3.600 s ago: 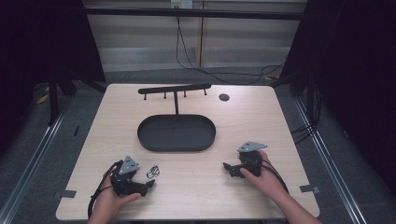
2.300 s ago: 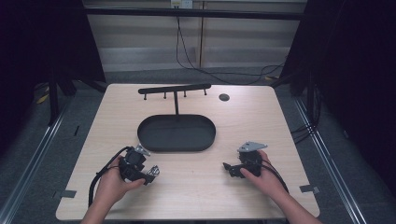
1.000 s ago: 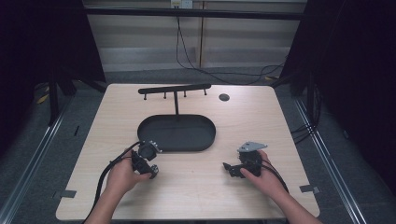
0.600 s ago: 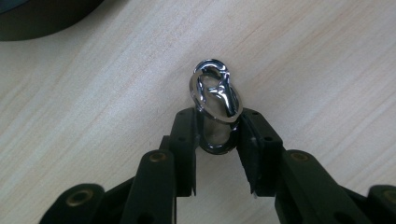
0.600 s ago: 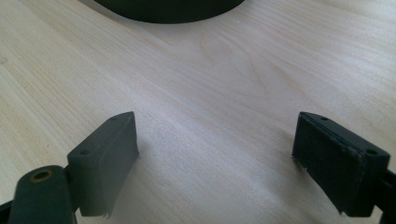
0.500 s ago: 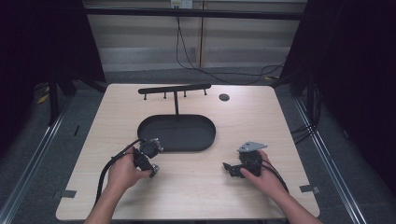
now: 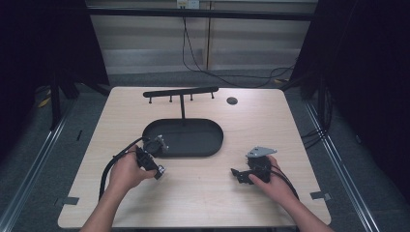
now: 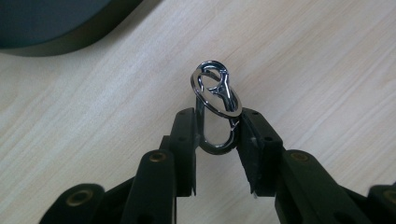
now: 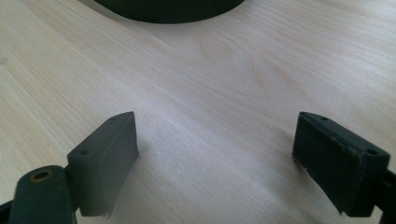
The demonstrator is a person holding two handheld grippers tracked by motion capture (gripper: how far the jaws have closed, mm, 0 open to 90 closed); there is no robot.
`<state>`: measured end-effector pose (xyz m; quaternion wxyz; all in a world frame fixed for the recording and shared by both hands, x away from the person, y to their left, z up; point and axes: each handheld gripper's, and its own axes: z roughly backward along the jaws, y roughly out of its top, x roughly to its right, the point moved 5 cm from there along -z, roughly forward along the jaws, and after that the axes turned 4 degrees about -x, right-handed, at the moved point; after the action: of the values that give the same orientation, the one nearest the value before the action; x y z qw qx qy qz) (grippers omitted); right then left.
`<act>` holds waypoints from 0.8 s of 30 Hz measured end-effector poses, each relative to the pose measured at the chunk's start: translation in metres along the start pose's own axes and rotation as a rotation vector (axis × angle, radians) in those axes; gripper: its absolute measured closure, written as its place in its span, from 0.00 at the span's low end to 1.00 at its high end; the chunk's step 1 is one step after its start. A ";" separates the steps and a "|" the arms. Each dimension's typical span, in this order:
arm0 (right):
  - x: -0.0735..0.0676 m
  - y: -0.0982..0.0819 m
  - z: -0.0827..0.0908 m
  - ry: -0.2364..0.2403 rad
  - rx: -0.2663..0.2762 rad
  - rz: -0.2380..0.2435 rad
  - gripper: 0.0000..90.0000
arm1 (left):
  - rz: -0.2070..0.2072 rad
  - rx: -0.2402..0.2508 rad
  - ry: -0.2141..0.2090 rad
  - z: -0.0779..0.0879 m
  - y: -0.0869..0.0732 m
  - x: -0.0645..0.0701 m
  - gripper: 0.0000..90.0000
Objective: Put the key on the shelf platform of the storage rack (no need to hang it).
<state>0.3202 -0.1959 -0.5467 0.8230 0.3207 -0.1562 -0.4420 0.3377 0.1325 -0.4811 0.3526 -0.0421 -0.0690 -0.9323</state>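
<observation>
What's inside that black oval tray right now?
The tray looks bare, dark inside, apart from the rack post rising at its back. The left gripper, holding the metal clip, covers its near-left rim.

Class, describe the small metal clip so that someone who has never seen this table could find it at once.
Start at the black oval tray in the middle of the pale wooden table. Near its lower-left rim, the left gripper pinches a shiny silver snap hook with a round ring on its end, the one bright metal piece among black parts.

glossy metal clasp (image 8: 215, 112), matt wood table (image 8: 327, 60)
</observation>
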 end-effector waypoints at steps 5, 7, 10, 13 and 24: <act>0.000 0.000 0.000 0.000 0.000 0.000 0.15 | 0.001 0.000 -0.002 0.006 0.004 0.001 0.76; 0.000 0.000 0.000 0.000 0.000 0.000 0.15 | 0.004 0.005 -0.008 0.011 0.008 0.001 0.76; 0.000 0.000 0.000 0.000 0.000 0.000 0.15 | 0.003 0.004 -0.020 0.016 0.011 0.001 0.76; 0.000 0.000 0.000 0.000 0.000 0.000 0.15 | 0.009 0.006 -0.023 0.019 0.013 0.000 0.76; 0.000 0.000 0.000 0.000 0.000 0.000 0.15 | 0.035 0.007 -0.034 0.030 0.019 -0.007 0.76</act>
<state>0.3202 -0.1959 -0.5467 0.8231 0.3208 -0.1563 -0.4419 0.3566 0.1273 -0.4503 0.3676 -0.0582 -0.0774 -0.9249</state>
